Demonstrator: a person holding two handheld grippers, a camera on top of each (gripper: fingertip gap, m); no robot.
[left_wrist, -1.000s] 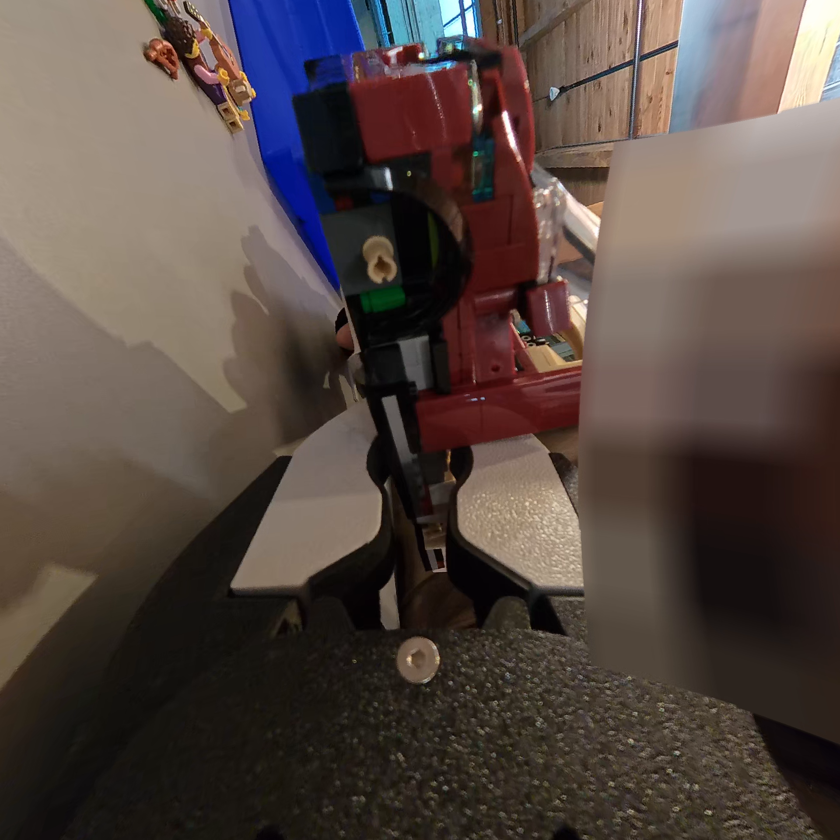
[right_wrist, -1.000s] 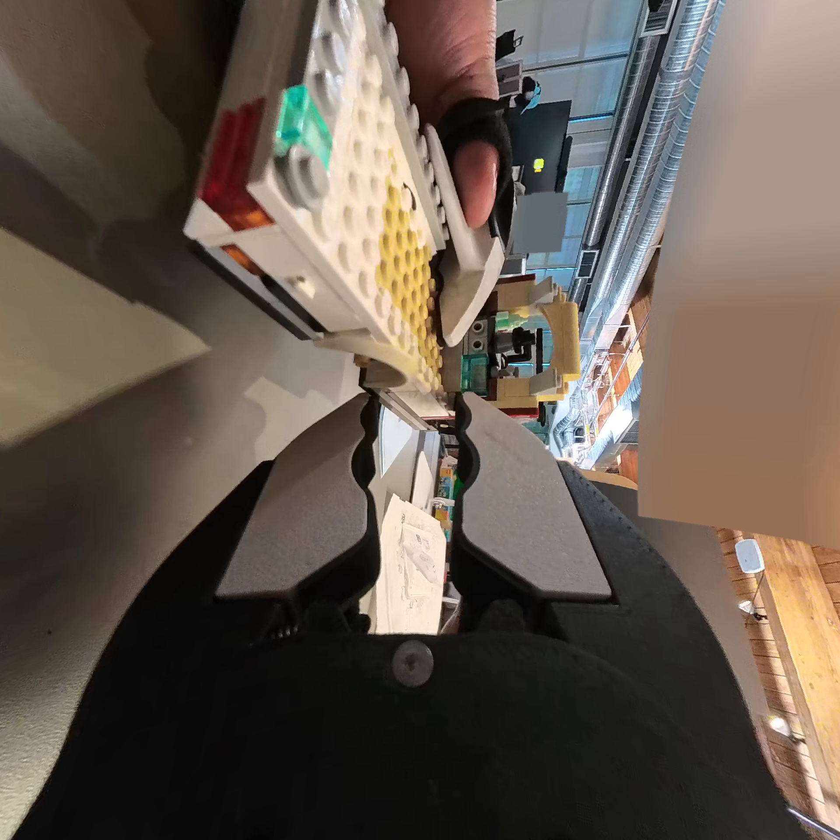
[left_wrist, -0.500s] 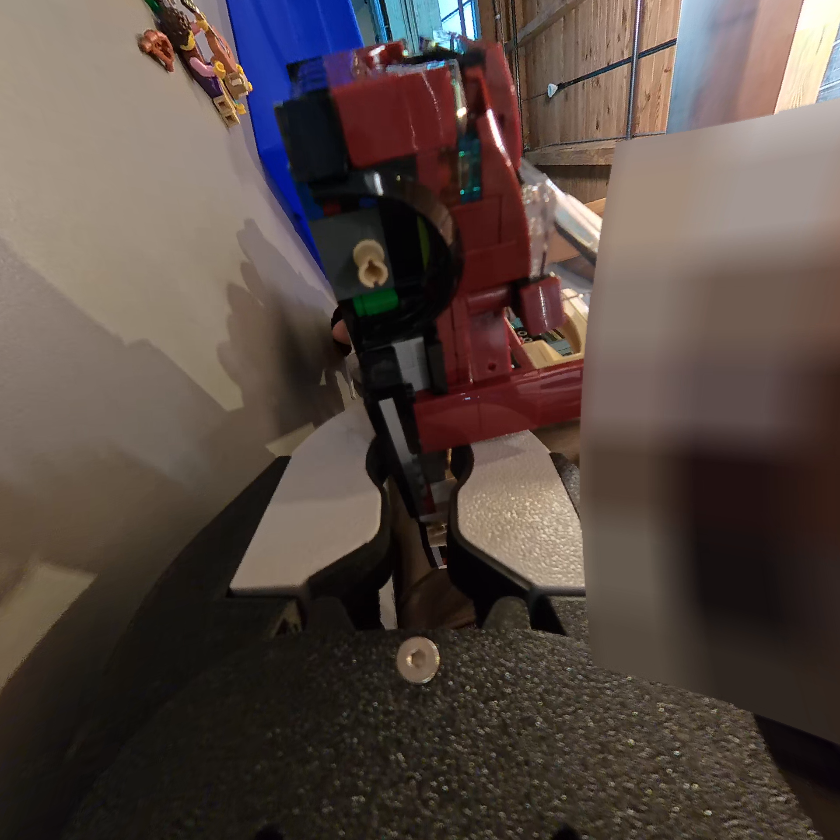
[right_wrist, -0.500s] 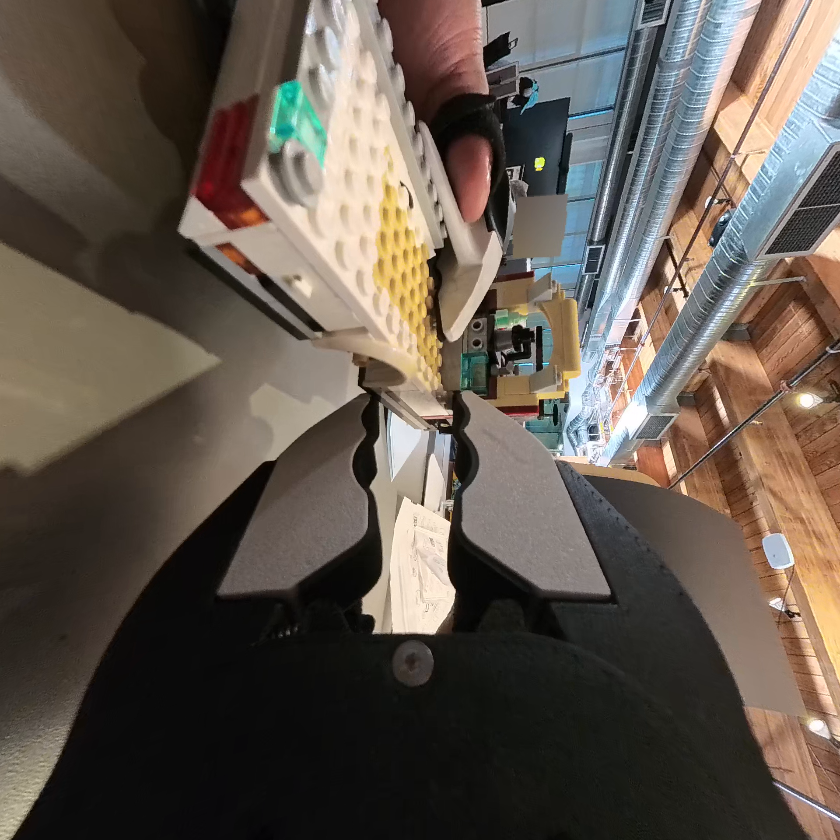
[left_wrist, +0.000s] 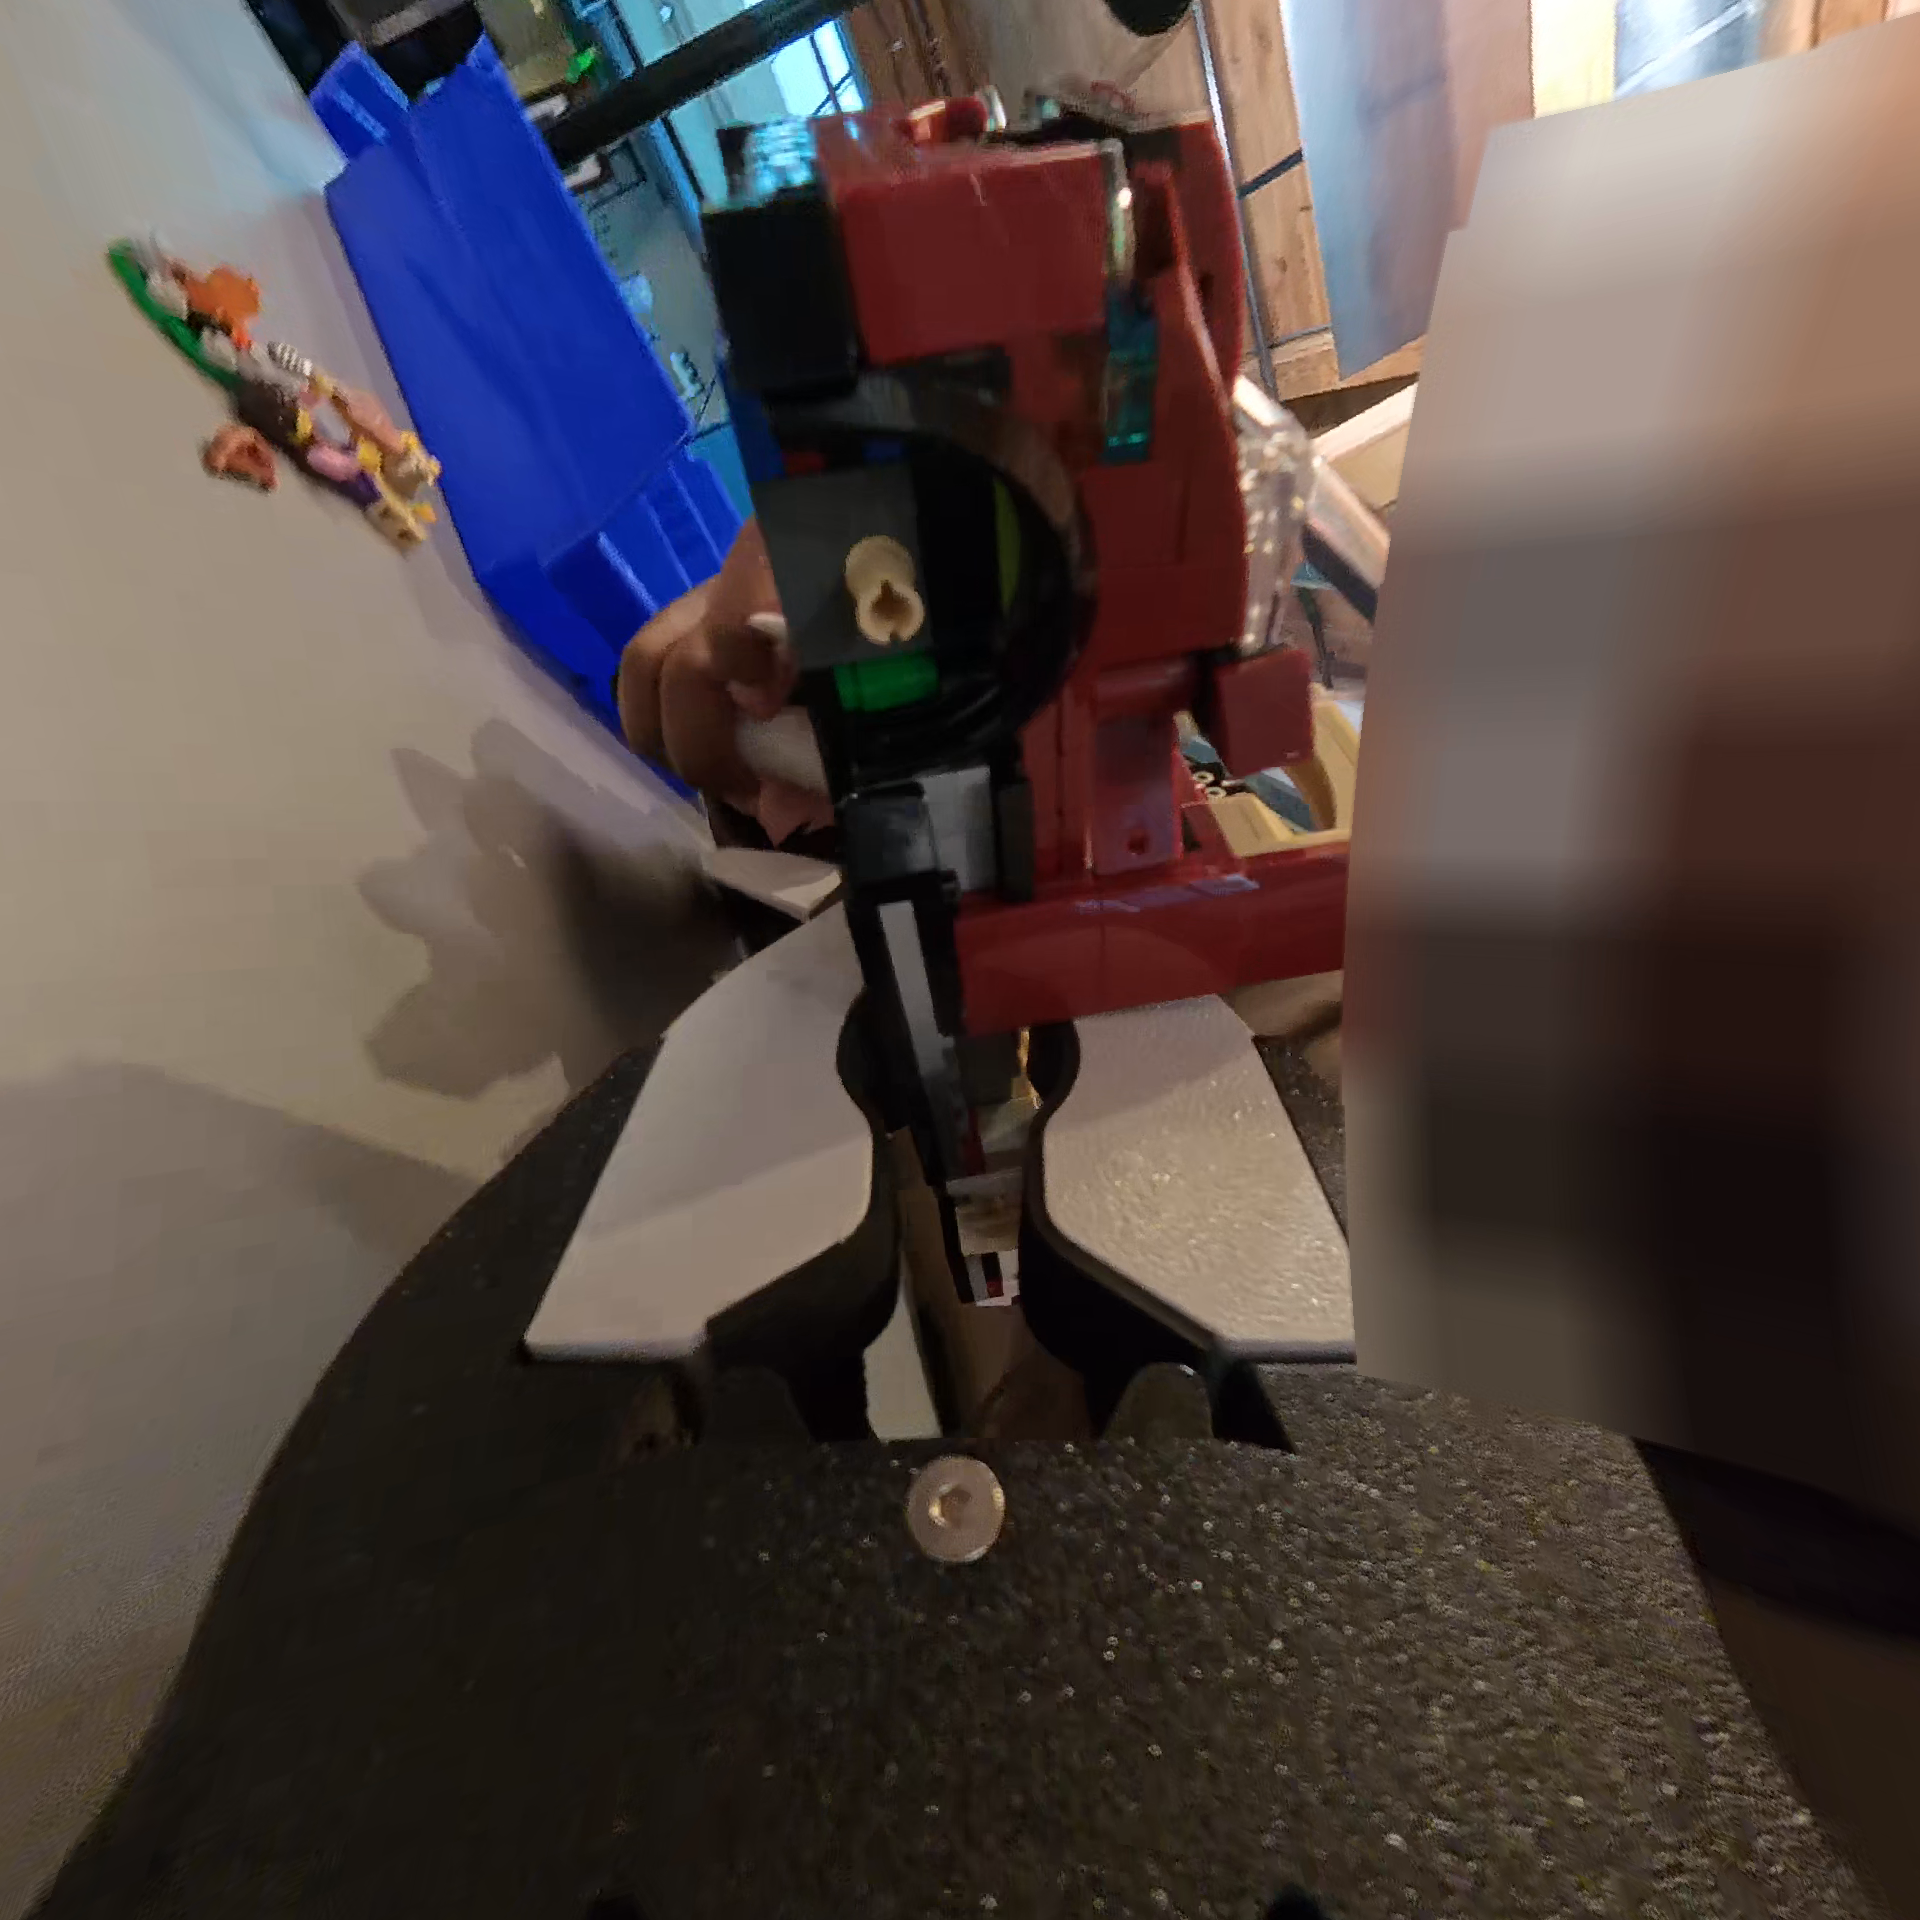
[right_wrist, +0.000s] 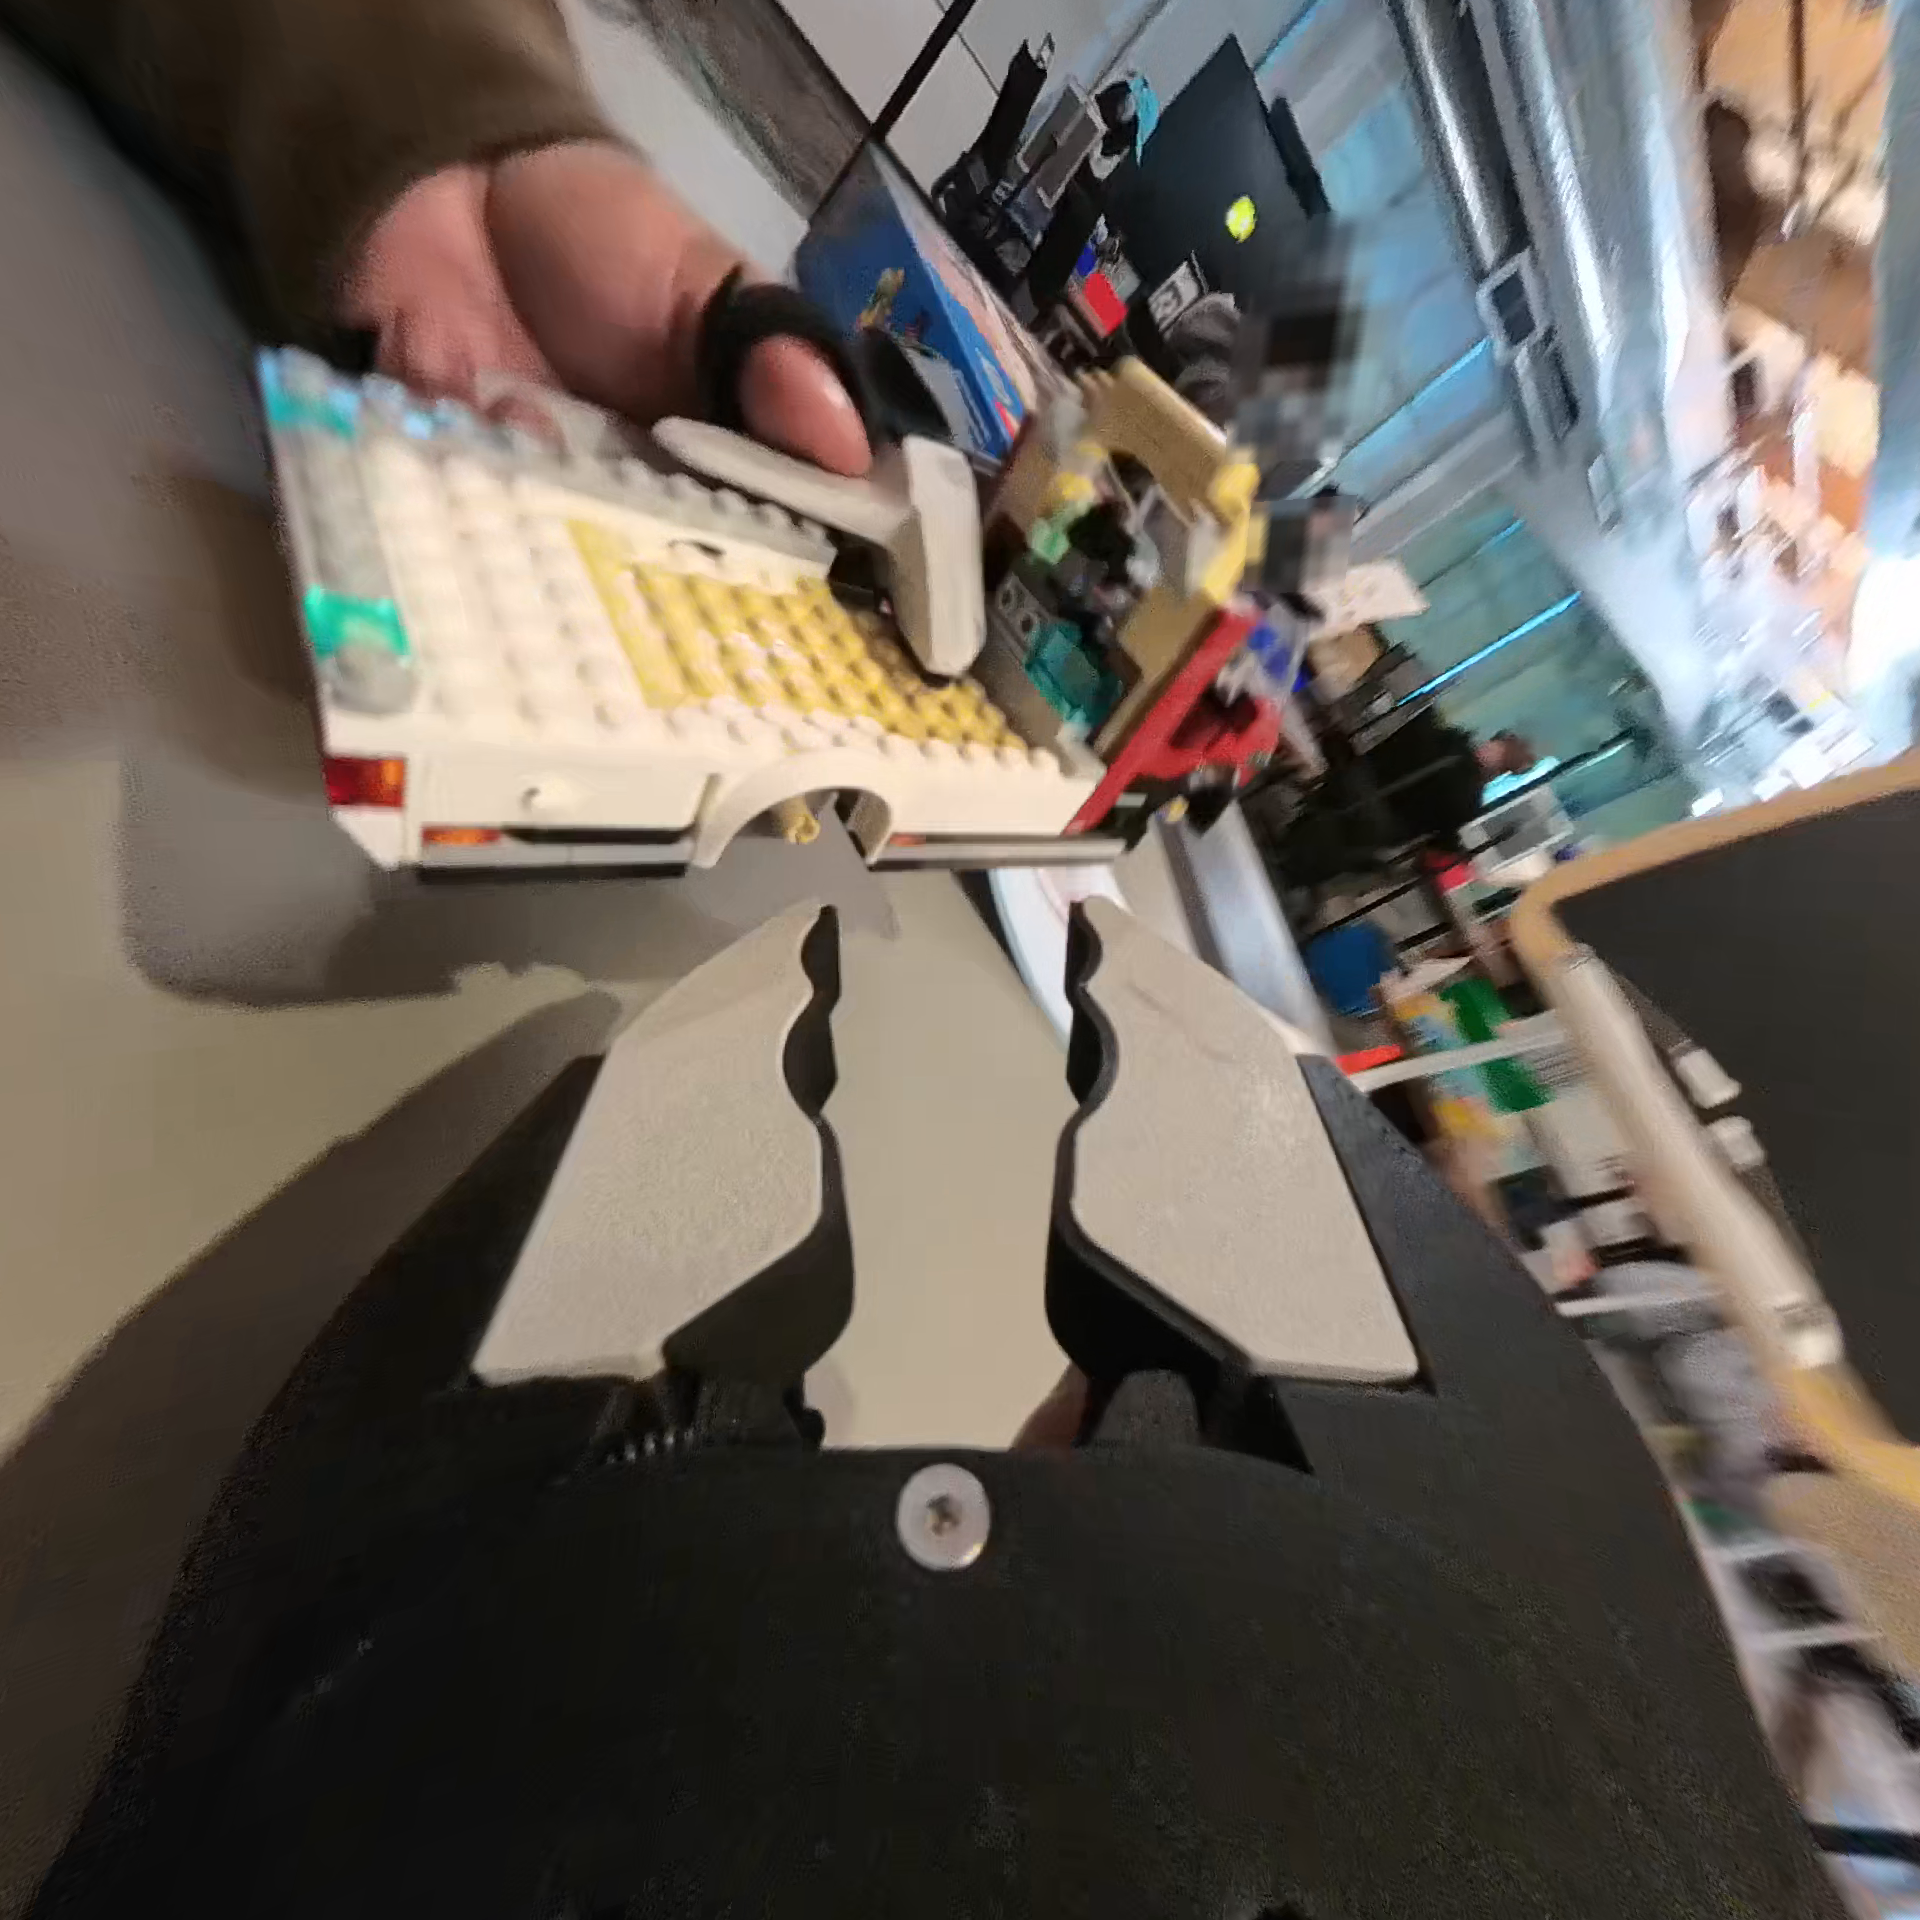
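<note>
My left gripper (left_wrist: 956, 1049) is shut on the black and grey lower edge of a brick-built vehicle (left_wrist: 977, 312), whose dark red end with an empty wheel arch and a tan axle pin (left_wrist: 883, 608) fills the left wrist view. The right wrist view shows the same vehicle's white and yellow studded body (right_wrist: 499, 582), with the left gripper's pale finger (right_wrist: 935, 561) and a hand (right_wrist: 603, 270) on it. My right gripper (right_wrist: 951, 920) is open and empty, just below the white wheel arch (right_wrist: 800, 800), with a gap between it and the vehicle.
A blue bin (left_wrist: 499, 312) and a cluster of small figures (left_wrist: 281, 416) lie on the grey table (left_wrist: 208, 831). A hand (left_wrist: 696, 686) shows behind the vehicle. A blue box (right_wrist: 914, 301) lies beyond it. A wood-edged dark panel (right_wrist: 1714, 935) is at the right. My left and right fingertips are right by each other.
My right gripper opened, let go of the vehicle's lower edge and drew back a little. The left gripper kept its hold and the vehicle turned in view.
</note>
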